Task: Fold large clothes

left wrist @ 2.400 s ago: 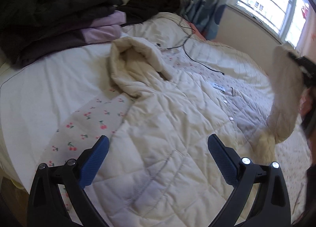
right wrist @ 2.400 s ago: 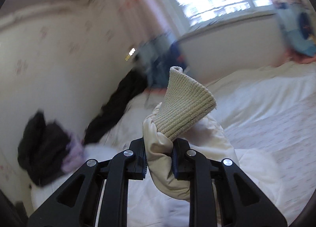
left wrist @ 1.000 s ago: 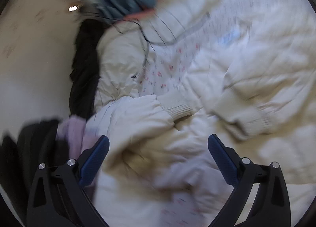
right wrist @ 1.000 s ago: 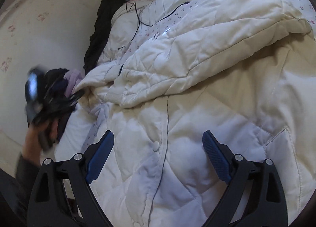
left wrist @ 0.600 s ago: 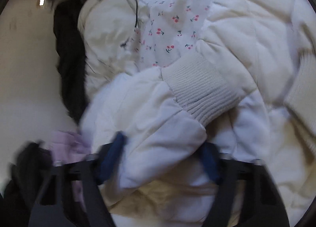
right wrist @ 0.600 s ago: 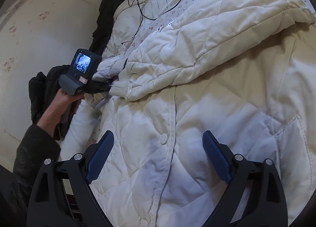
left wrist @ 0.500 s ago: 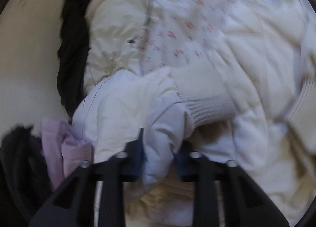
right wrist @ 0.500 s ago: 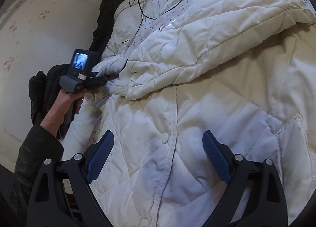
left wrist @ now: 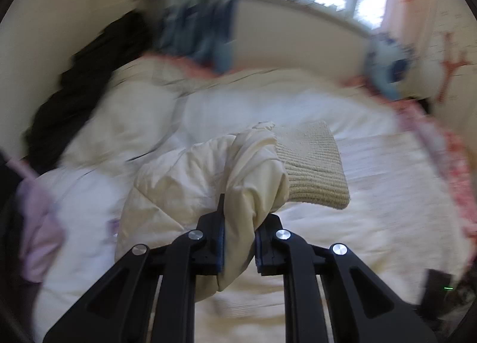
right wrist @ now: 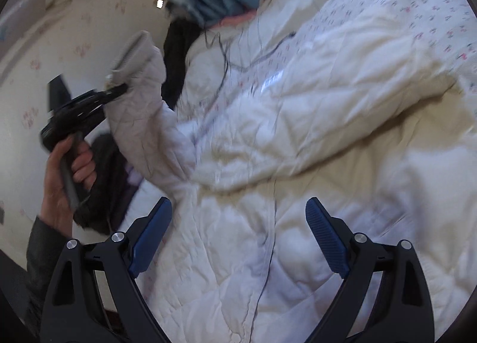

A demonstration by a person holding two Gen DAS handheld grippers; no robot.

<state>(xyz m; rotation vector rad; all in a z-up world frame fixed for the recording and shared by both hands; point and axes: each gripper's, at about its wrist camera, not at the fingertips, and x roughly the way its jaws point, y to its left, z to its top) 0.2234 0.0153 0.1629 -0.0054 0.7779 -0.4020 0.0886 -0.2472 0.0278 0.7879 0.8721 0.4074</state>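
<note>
Left gripper (left wrist: 238,246): jaws drawn nearly together, pinching a fold of the cream coat sleeve (left wrist: 253,182) between the blue pads. In the right wrist view, the left hand (right wrist: 70,164) wraps the gripper's handle, raised and tilted, with a dark cuff at the wrist. Right gripper (right wrist: 238,238): jaws spread wide, nothing between the blue fingers (right wrist: 325,235), poised above the bed.

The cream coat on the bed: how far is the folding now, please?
Early stage. One sleeve of the cream coat already lies across the body. The left tongs are shut on the other sleeve near its knit cuff, lifted. The right tongs are open above the coat. Laying this sleeve and folding the body remain.
</note>
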